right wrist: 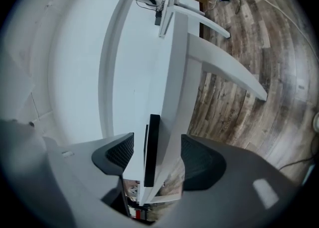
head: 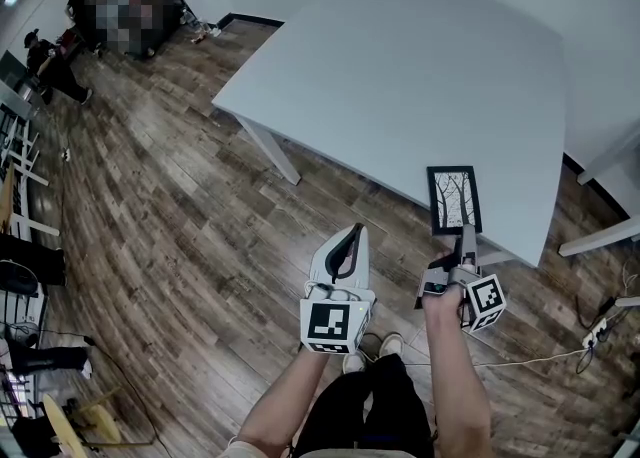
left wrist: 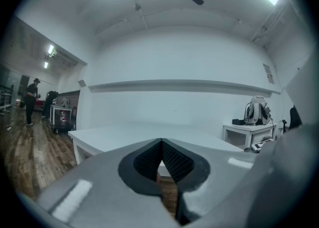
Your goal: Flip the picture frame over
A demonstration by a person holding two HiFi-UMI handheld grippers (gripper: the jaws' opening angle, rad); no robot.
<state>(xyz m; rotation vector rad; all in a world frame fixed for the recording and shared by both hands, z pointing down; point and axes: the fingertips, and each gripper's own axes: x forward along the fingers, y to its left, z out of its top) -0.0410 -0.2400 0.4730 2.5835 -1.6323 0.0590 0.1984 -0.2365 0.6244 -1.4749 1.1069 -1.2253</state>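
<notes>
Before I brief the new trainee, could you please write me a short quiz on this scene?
1. True or false: the picture frame lies picture side up near the edge of the table.
2. The right gripper has its jaws: A) shut on the frame; B) apart, with the frame's edge between them; C) shut and empty.
3. Fill in: the left gripper, jaws together, holds ____.
Key: 1 true; 2 B; 3 nothing.
</notes>
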